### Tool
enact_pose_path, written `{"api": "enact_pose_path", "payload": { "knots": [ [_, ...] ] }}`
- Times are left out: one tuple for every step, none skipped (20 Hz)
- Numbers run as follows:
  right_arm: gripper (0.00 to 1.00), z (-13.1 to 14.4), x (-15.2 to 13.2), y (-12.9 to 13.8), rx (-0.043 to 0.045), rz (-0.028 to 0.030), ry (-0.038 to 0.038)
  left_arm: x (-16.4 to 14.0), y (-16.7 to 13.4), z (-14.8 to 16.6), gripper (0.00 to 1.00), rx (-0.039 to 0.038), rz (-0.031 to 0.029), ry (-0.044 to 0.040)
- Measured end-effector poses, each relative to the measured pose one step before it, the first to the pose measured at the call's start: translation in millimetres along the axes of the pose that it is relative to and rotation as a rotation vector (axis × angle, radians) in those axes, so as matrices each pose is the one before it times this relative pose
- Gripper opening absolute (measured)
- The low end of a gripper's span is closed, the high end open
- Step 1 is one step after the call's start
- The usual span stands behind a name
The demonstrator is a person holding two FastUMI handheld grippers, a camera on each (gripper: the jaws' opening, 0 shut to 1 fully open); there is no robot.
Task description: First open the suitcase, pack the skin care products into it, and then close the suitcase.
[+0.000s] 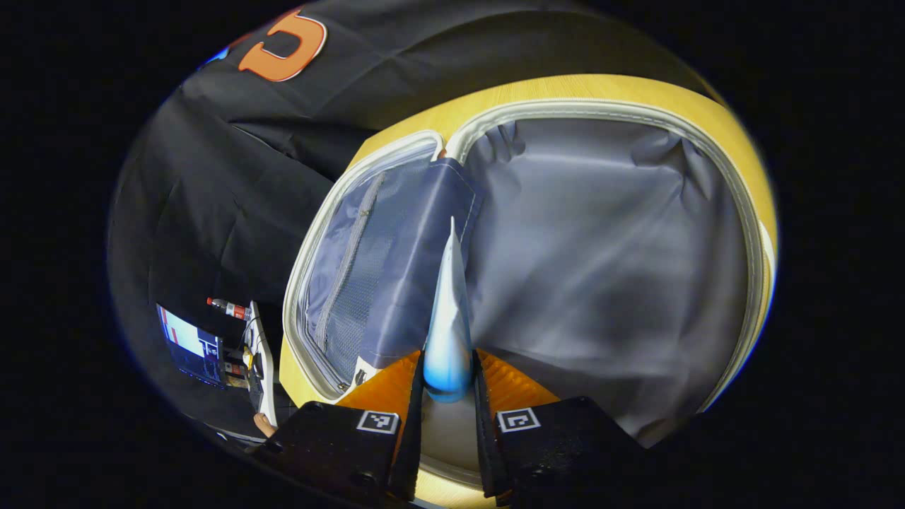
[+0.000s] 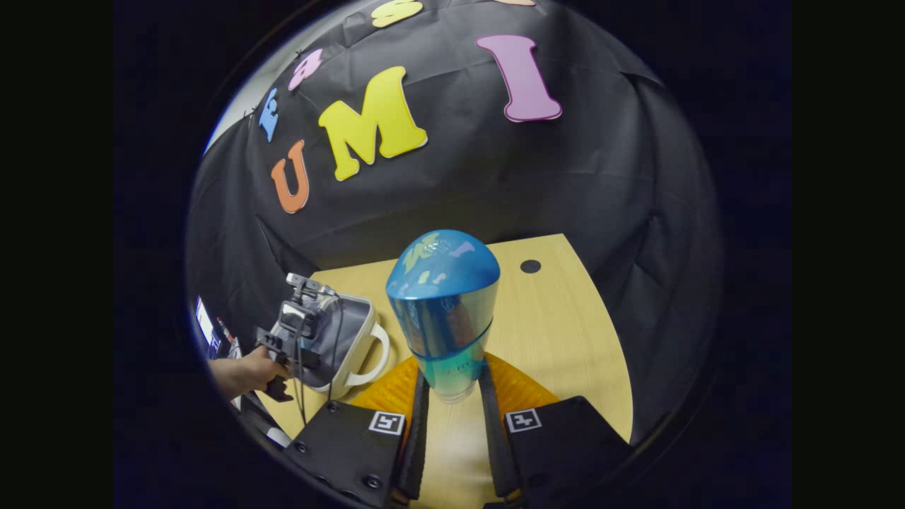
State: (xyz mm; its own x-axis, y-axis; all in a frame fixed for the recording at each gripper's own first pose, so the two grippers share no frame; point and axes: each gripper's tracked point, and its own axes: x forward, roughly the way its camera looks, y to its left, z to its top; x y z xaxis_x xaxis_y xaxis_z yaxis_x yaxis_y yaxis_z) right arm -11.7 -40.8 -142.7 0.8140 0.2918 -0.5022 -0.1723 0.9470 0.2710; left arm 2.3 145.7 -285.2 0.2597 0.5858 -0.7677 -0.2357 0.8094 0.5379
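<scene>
The suitcase (image 1: 601,107) lies open on the wooden table, grey lining in its big half and a mesh pocket (image 1: 346,283) in the other. My left gripper (image 1: 448,385) hangs over it, shut on a slim white-and-blue tube (image 1: 450,318) that points into the case. In the right gripper view, my right gripper (image 2: 452,385) is shut on an upright blue bottle (image 2: 444,311) with a rounded cap, held above the table. Farther left there, a hand holds the left gripper (image 2: 300,332) over the suitcase (image 2: 387,348).
A navy divider flap (image 1: 417,268) hangs between the two halves of the case. The wooden table (image 2: 558,332) reaches back to the black cloth wall and carries a small black dot (image 2: 530,266). A monitor (image 1: 191,346) and a small red-capped bottle (image 1: 228,308) stand off the table's left side.
</scene>
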Motion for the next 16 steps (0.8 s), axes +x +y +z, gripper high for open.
{"api": "enact_pose_path", "payload": {
  "knots": [
    [0.35, 0.54, -5.21, 1.35, -0.00436, 0.00331, -0.00623, 2.95, -2.06, 0.96, 0.36, 0.00072, -0.00449, 0.02252],
    [0.35, 0.74, -4.87, 2.28, -0.00537, 0.00230, -0.00371, 1.55, 0.94, -1.32, 0.37, -0.00260, -0.00369, 0.01413],
    [0.35, -0.49, -4.69, 0.94, -0.00371, -0.00034, -0.00177, 2.87, -1.24, 2.05, 0.37, -0.00222, -0.00275, 0.00441],
    [0.35, -2.04, -4.35, -0.63, -0.00471, -0.00140, 0.00213, 1.84, -2.19, 0.62, 0.42, 0.00428, -0.00600, 0.01145],
    [0.35, -2.38, -3.57, -0.93, -0.00007, -0.00045, 0.00168, 1.34, -1.30, 0.77, 0.38, 0.01484, 0.00303, 0.01266],
    [0.35, -2.35, -1.24, -0.64, -0.00546, -0.00224, 0.00402, -2.48, 1.13, 1.64, 0.41, 0.01115, 0.00771, -0.00049],
    [0.35, -1.79, -0.57, -1.97, -0.00367, -0.00350, 0.00260, 0.77, -0.78, 0.23, 0.41, 0.00551, 0.00681, 0.00154],
    [0.35, -1.22, -2.01, -1.36, 0.00008, -0.00189, 0.00128, 0.36, -0.70, -1.32, 0.41, 0.00067, 0.00322, 0.00279],
    [0.35, -0.12, -2.57, -1.19, 0.00562, -0.00010, -0.00198, -0.81, 0.01, 1.34, 0.42, 0.00307, -0.00209, -0.00380],
    [0.35, -0.52, -1.28, -1.46, 0.00367, -0.00104, -0.00159, 0.45, -0.28, -1.09, 0.42, -0.00164, -0.00883, 0.00005],
    [0.35, -0.06, -1.12, -1.25, 0.00230, -0.00118, -0.00284, -0.86, 0.30, 0.65, 0.43, -0.00770, -0.00770, -0.00512],
    [0.35, 0.30, 0.29, -0.41, 0.00136, -0.00059, -0.00195, 1.04, -0.27, -1.32, 0.44, -0.00546, -0.00766, -0.00235],
    [0.35, 0.68, 0.54, 0.28, 0.00302, 0.00075, -0.00146, -0.66, -0.30, -0.24, 0.44, 0.00147, -0.00758, -0.00308],
    [0.35, -1.06, 0.63, 0.30, -0.00007, -0.00024, 0.00117, -0.99, -0.82, 0.80, 0.46, 0.00203, -0.01116, -0.00452],
    [0.35, -1.57, -1.45, 1.27, -0.00104, 0.00187, 0.00102, -1.72, -2.24, 2.06, 0.46, -0.00622, -0.01423, -0.01334],
    [0.35, -0.59, 0.08, 2.04, -0.00195, 0.00246, 0.00294, -0.69, -3.49, 2.97, 0.47, 0.00061, -0.02085, -0.02287]
  ]
}}
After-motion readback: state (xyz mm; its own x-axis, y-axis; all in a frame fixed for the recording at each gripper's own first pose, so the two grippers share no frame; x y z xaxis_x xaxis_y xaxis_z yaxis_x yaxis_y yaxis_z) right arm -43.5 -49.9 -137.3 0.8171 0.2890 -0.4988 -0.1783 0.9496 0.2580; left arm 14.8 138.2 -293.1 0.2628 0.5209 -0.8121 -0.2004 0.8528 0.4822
